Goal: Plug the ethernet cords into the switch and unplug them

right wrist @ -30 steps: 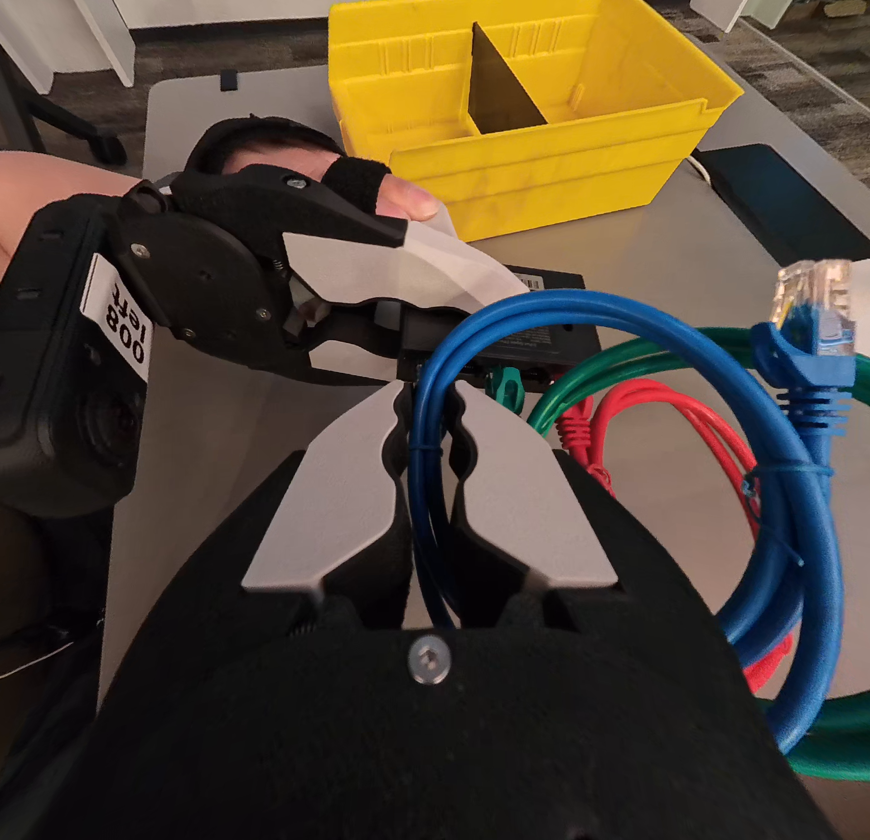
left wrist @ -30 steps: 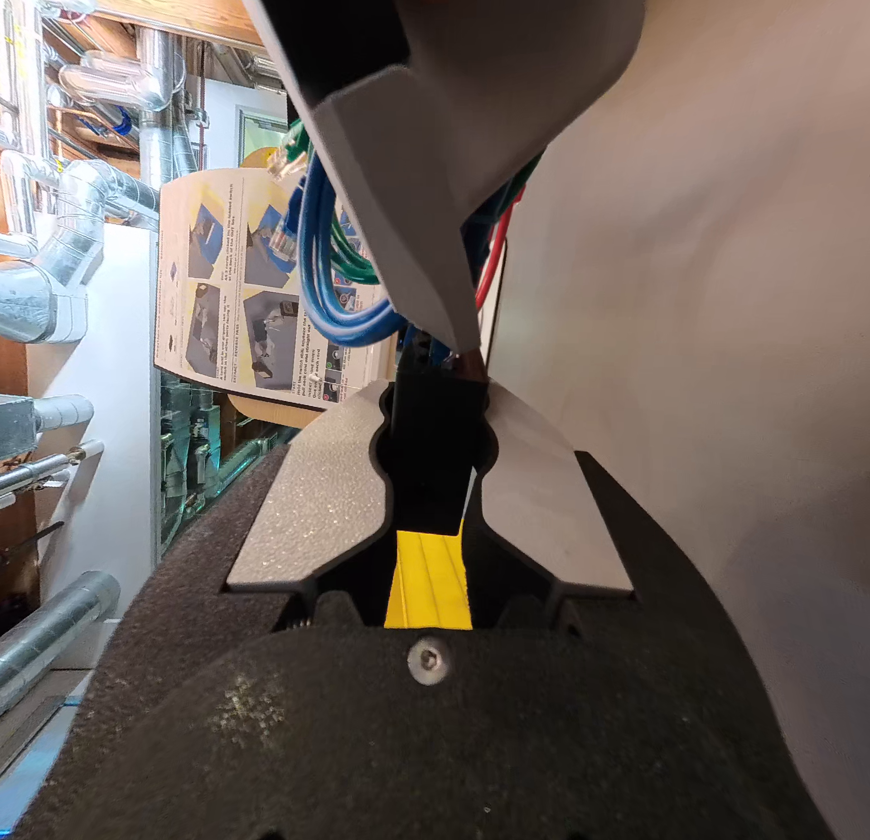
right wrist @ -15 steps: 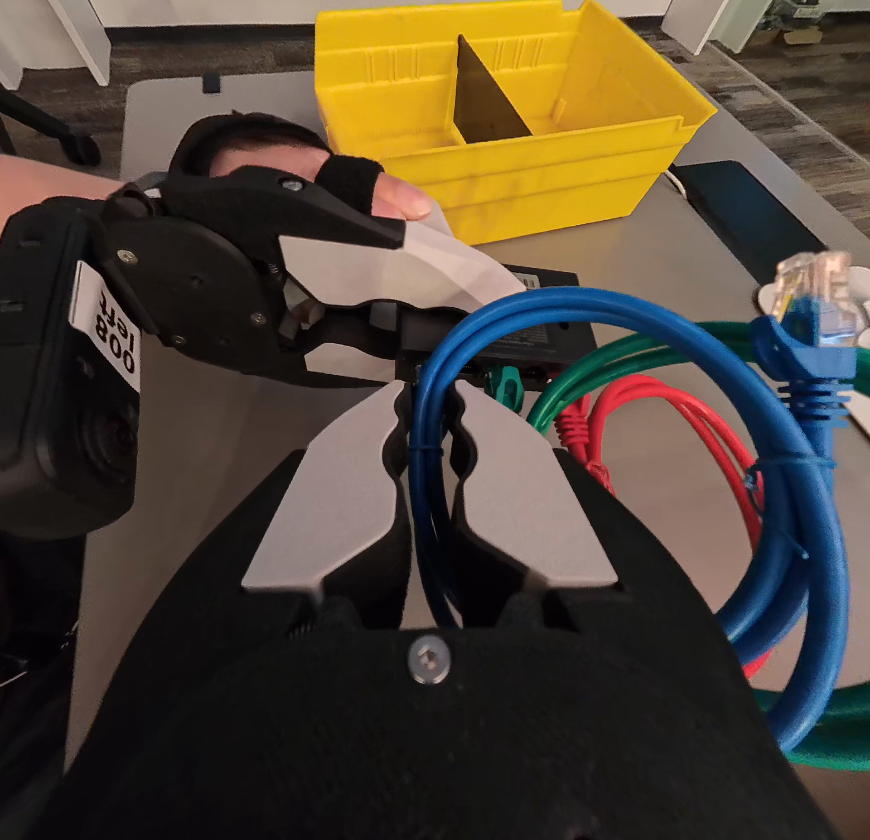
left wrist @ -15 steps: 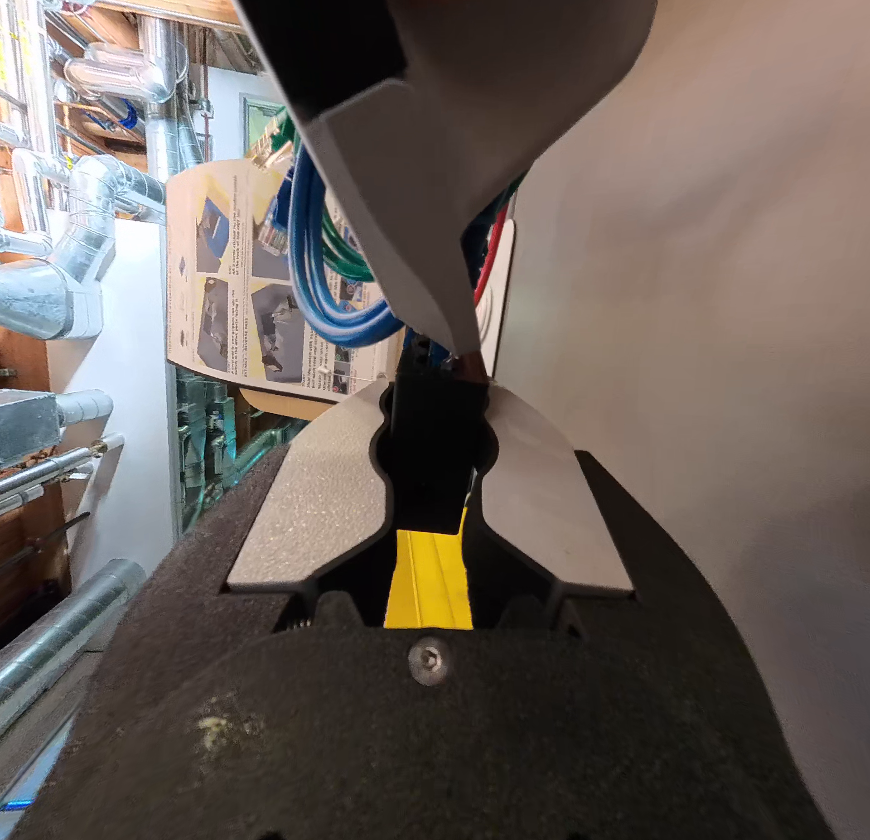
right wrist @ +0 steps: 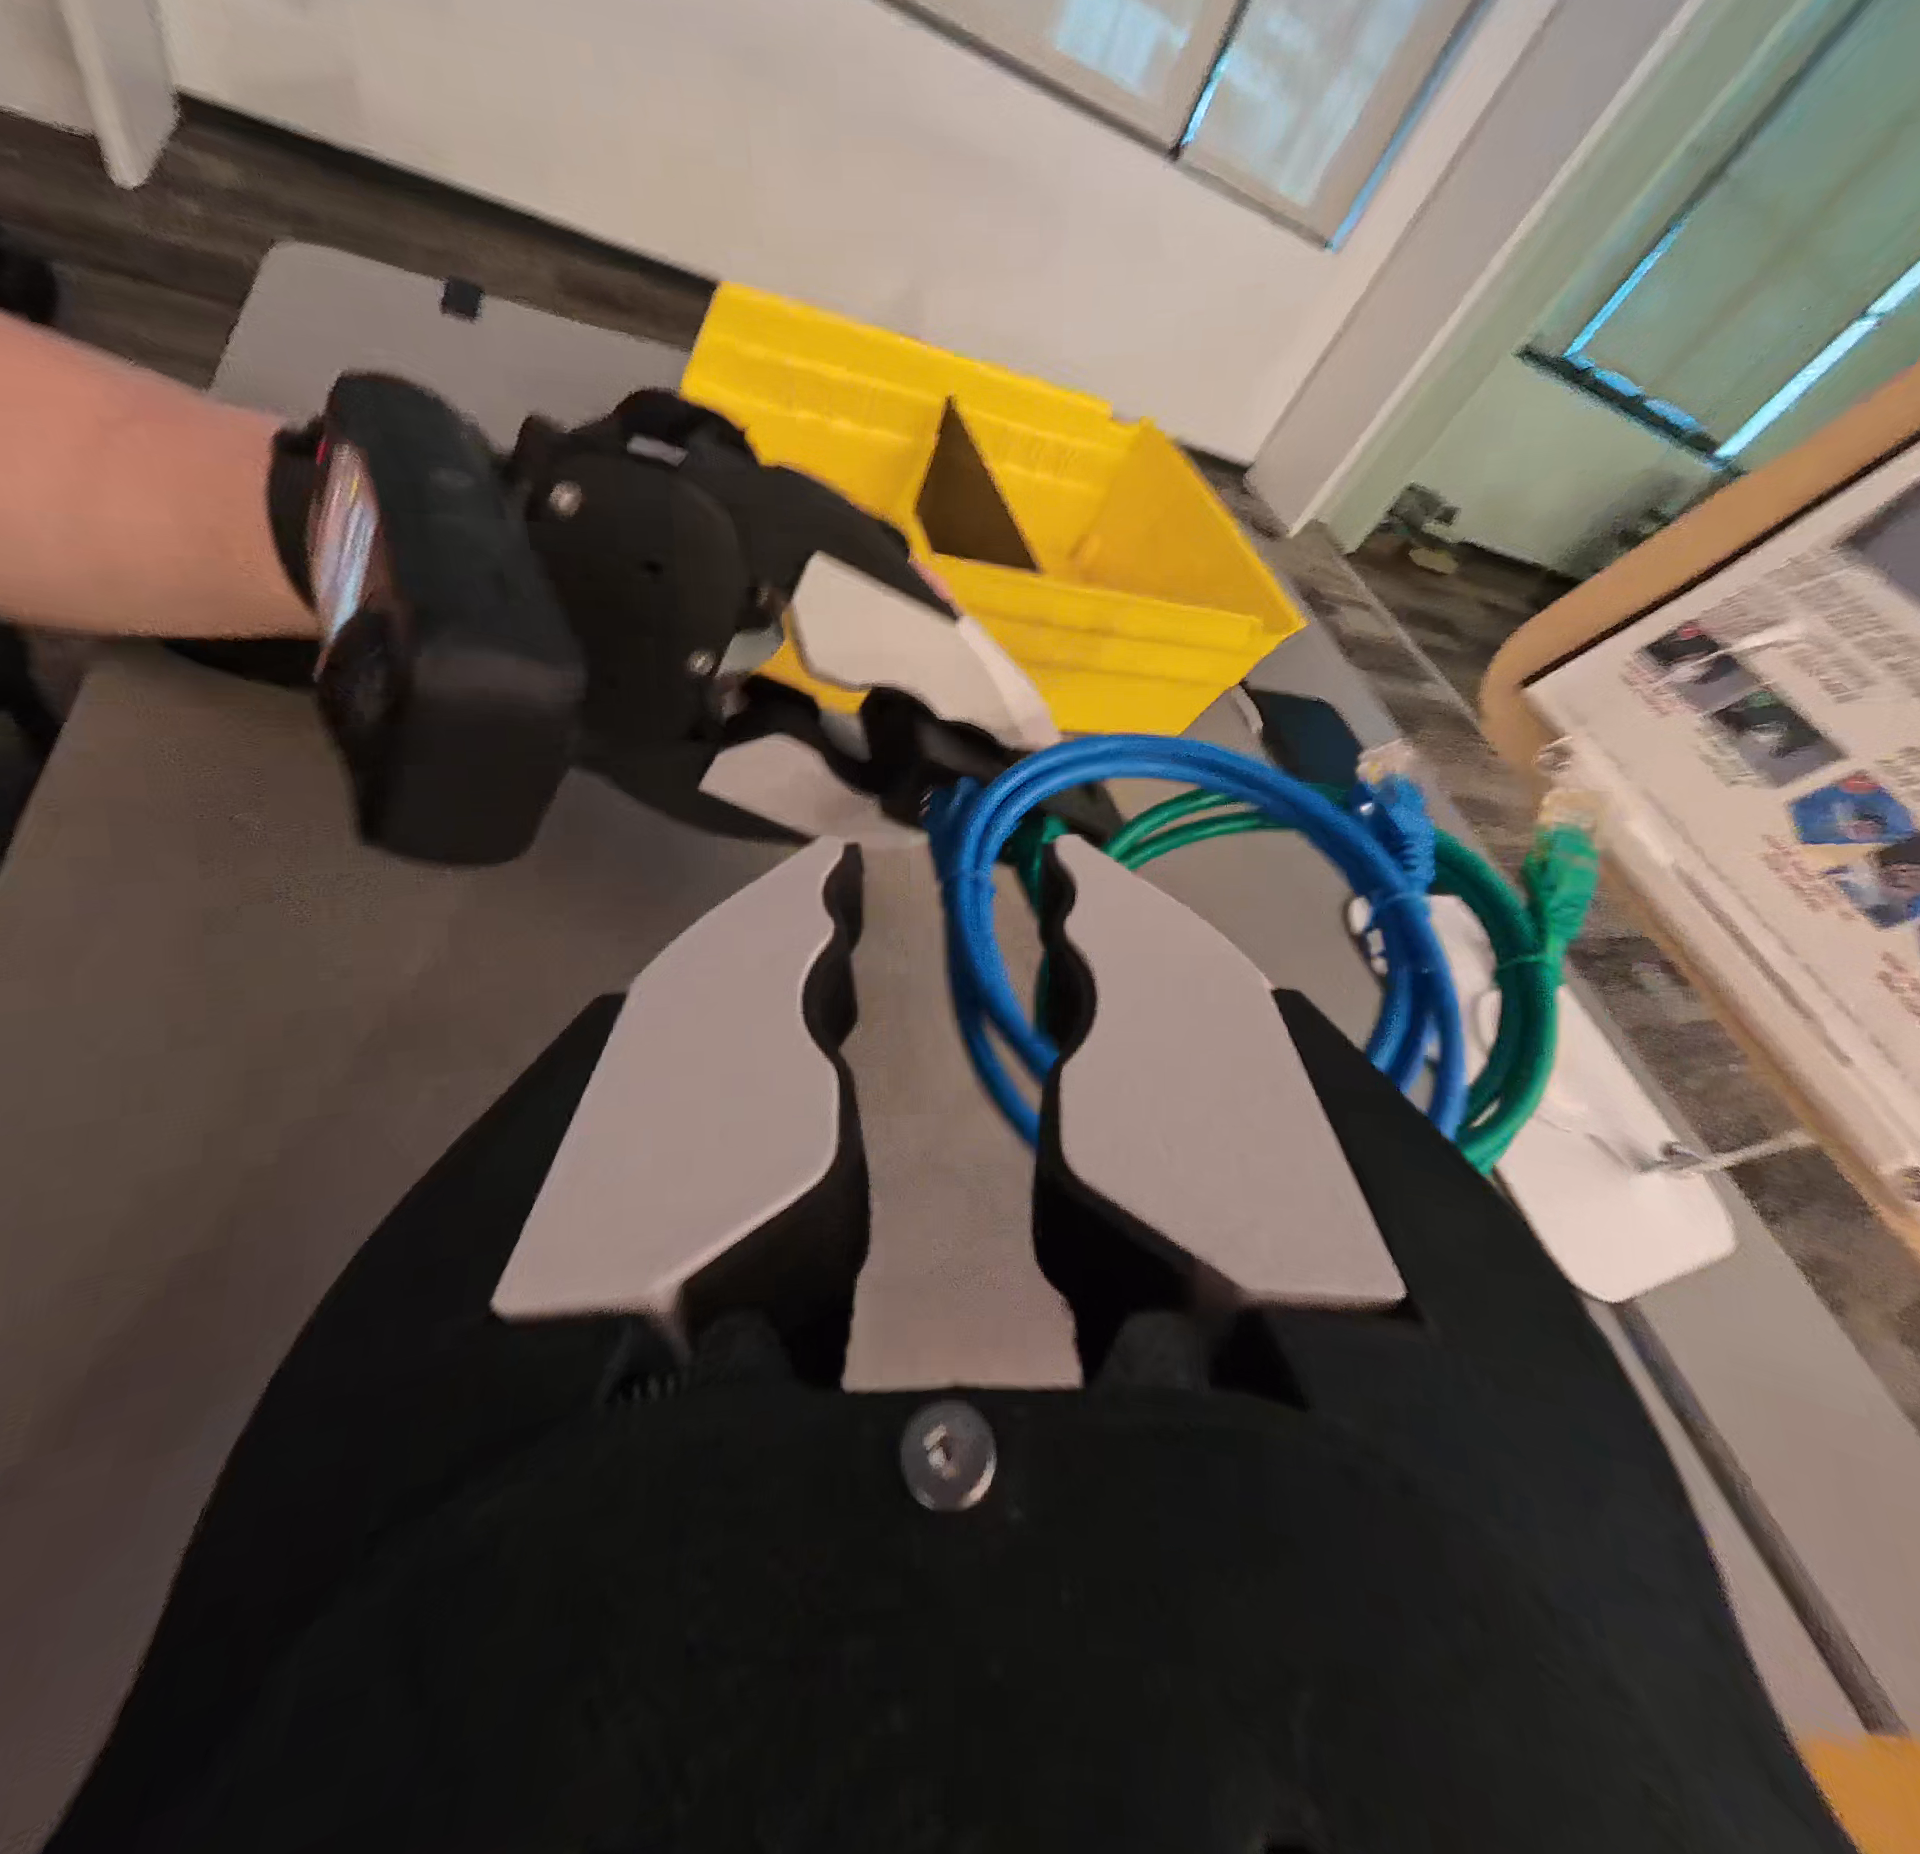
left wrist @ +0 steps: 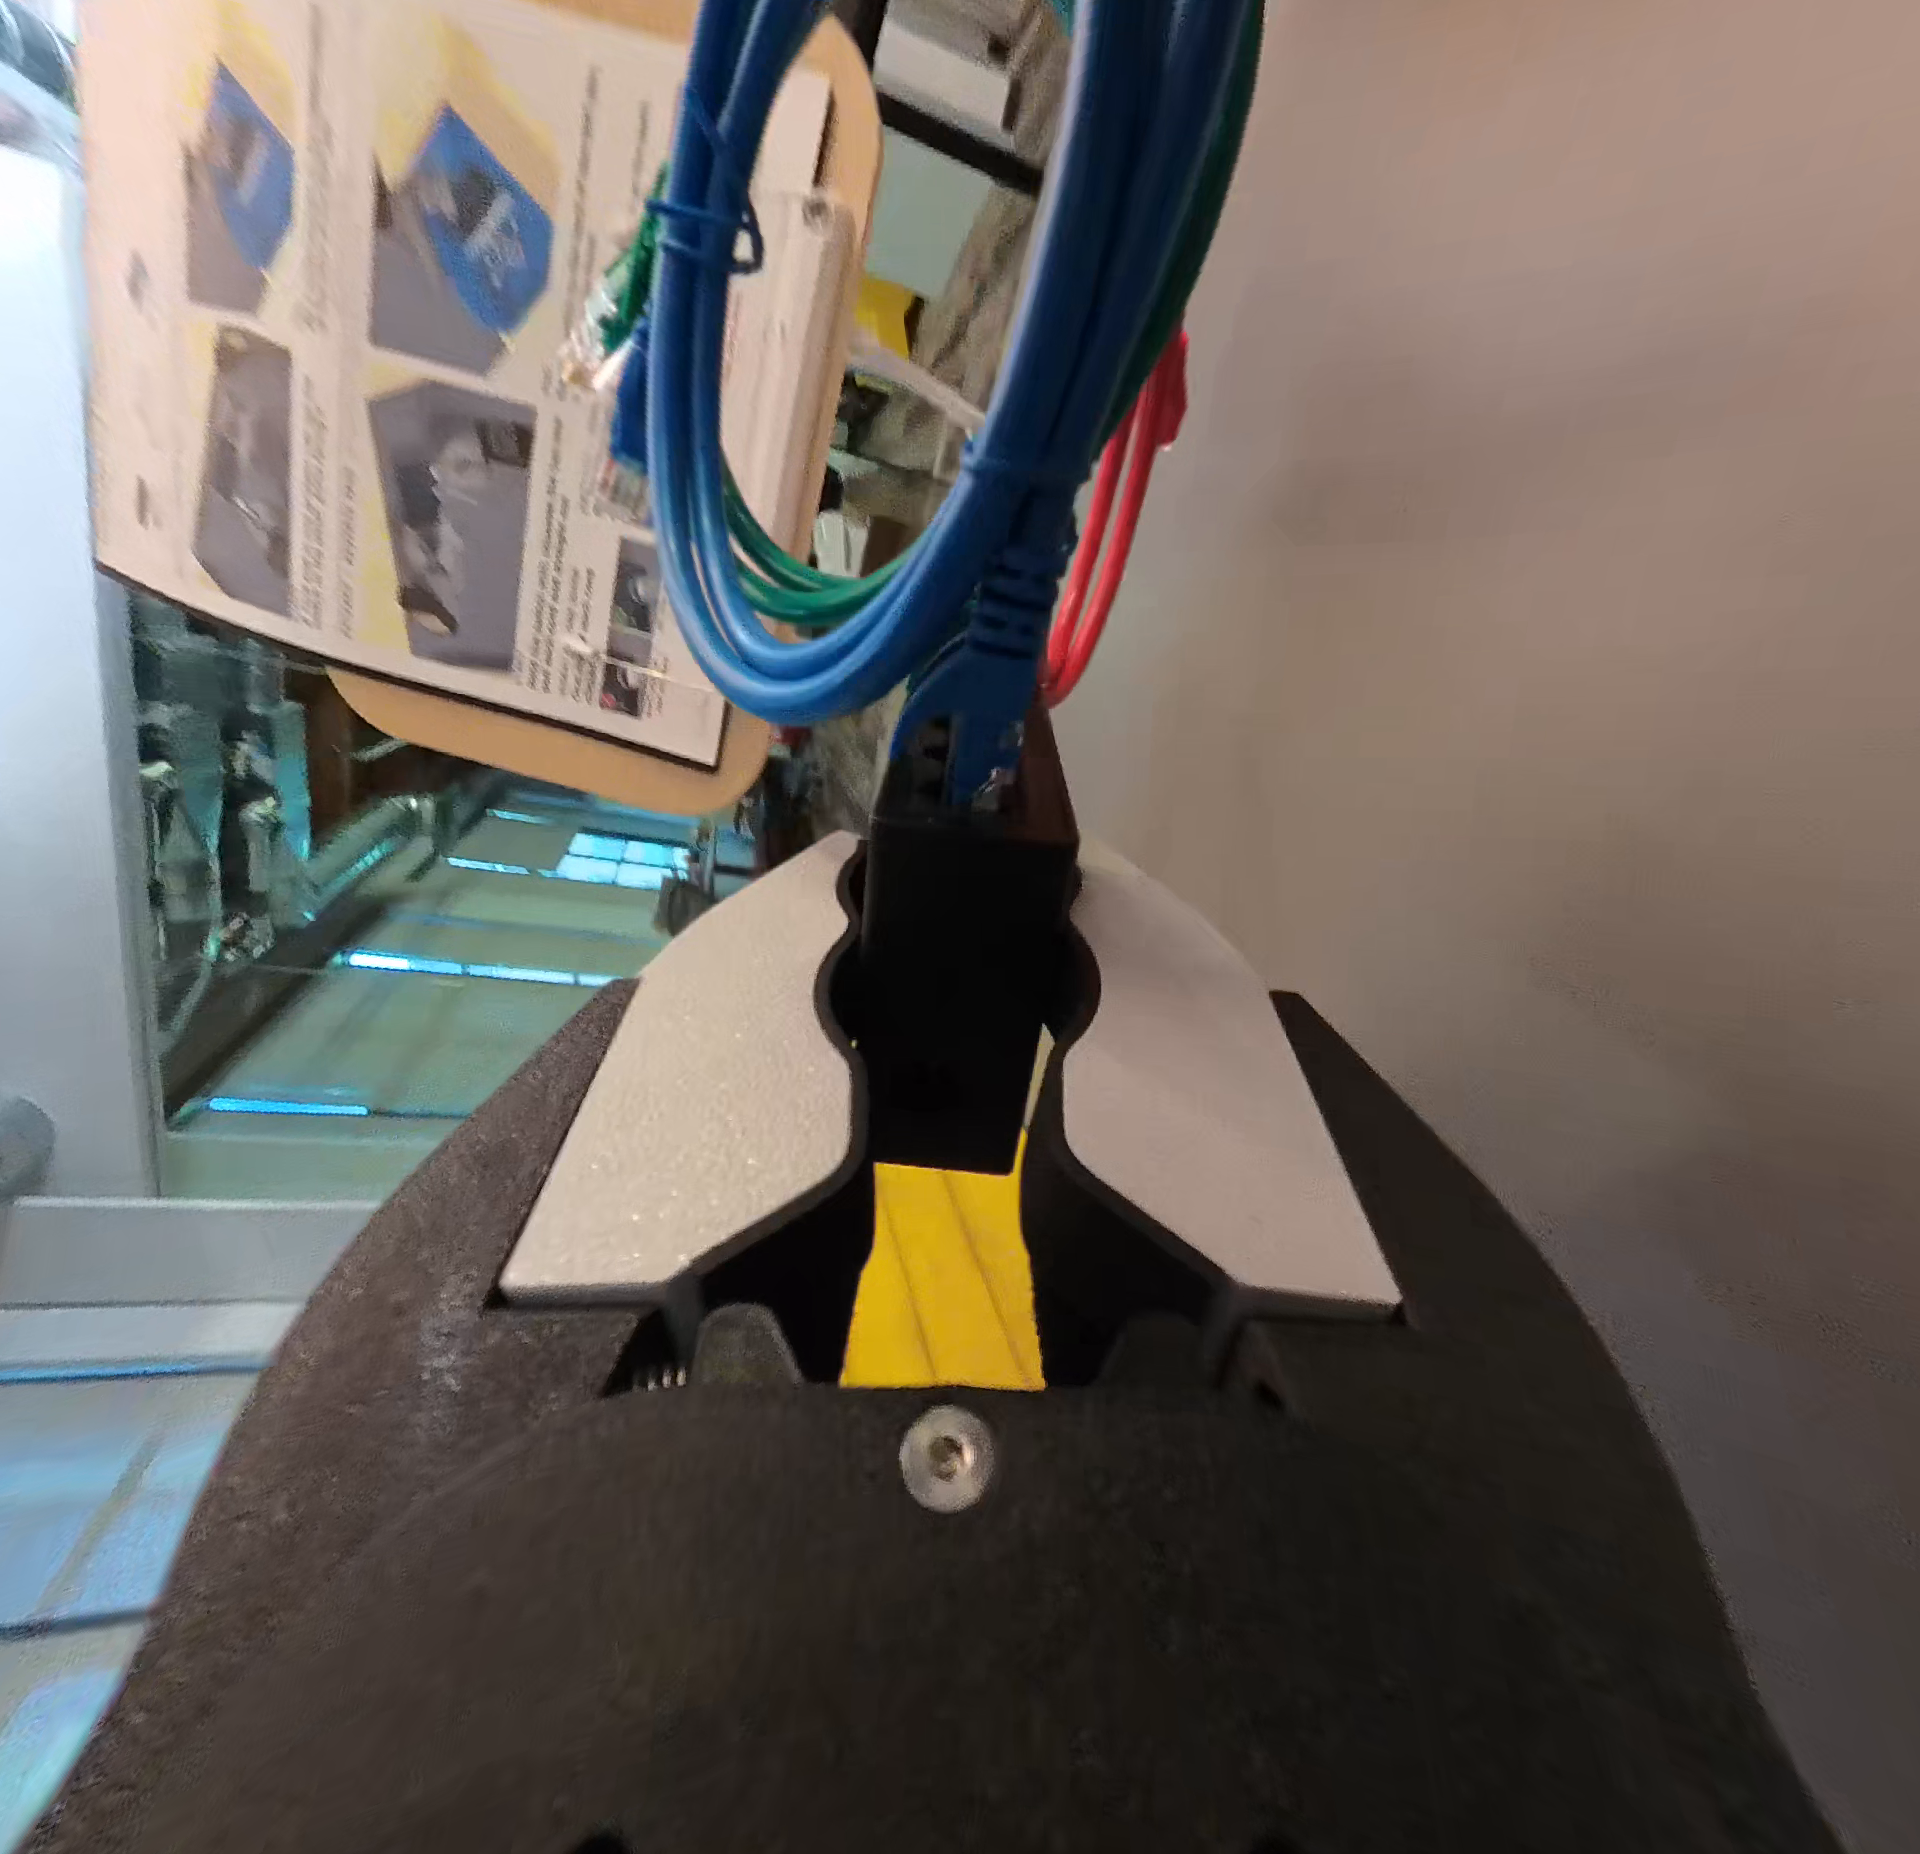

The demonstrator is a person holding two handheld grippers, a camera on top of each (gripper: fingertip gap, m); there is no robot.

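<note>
L gripper (left wrist: 961, 874) clamps switch (left wrist: 966, 931); R gripper (right wrist: 951, 869) apparently empty.

My grey table (right wrist: 260, 973) carries a yellow divided bin (right wrist: 1122, 599) toward its far edge. Nearer, coiled blue (right wrist: 1195, 765) and green (right wrist: 1507, 1066) cords lie on its top, beside a white flat piece (right wrist: 1600, 1222) at the right edge. A dark flat object (right wrist: 1311, 729) lies just past the cords.

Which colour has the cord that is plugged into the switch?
Blue: the blue cord enters the black switch, best seen in the left wrist view.
</note>
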